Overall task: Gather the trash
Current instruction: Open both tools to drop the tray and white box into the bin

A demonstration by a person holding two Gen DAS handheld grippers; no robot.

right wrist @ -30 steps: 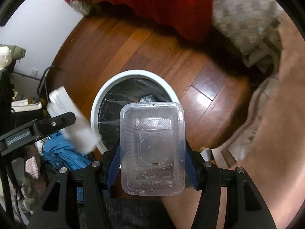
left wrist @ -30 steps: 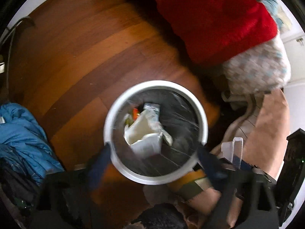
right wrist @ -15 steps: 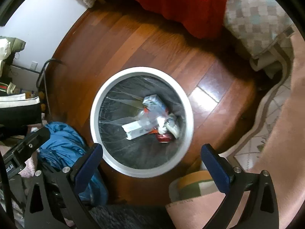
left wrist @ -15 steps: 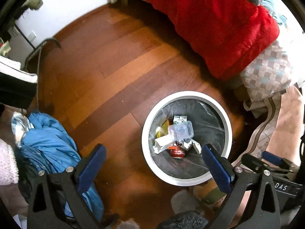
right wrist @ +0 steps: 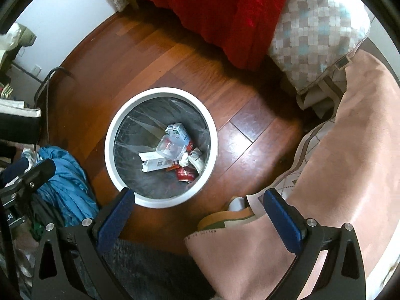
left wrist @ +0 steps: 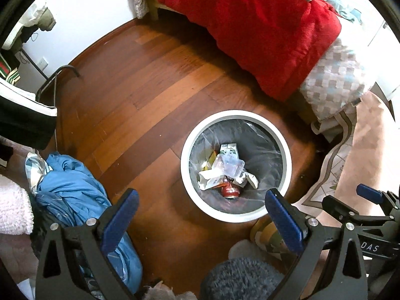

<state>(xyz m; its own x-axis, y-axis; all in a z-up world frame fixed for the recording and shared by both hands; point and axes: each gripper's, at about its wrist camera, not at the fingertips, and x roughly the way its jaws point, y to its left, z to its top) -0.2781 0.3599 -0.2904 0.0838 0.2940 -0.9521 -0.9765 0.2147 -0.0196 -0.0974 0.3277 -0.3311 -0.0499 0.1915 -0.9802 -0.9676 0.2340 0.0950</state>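
A round white-rimmed trash bin (left wrist: 185, 170) with a clear liner stands on the wooden floor; it also shows in the right wrist view (right wrist: 110, 155). Inside lie a clear plastic container (left wrist: 228, 166) (right wrist: 171, 147), a white carton (right wrist: 175, 131), crumpled white wrappers (left wrist: 207, 177) and a red can (left wrist: 228, 191) (right wrist: 185, 173). My left gripper (left wrist: 202, 215) is open and empty, high above the floor just left of the bin. My right gripper (right wrist: 198, 215) is open and empty, above the bin's near edge.
A bed with a red blanket (left wrist: 262, 25) and a checked pillow (right wrist: 315, 25) lies beyond the bin. A blue garment (left wrist: 75, 195) is heaped at the left. A pink blanket (right wrist: 350, 150) is at the right. A shoe (right wrist: 225, 218) lies near the bin.
My right gripper let go of the clear container, which now lies in the bin. Both grippers opened and rose away from the bin, so more of the room shows.
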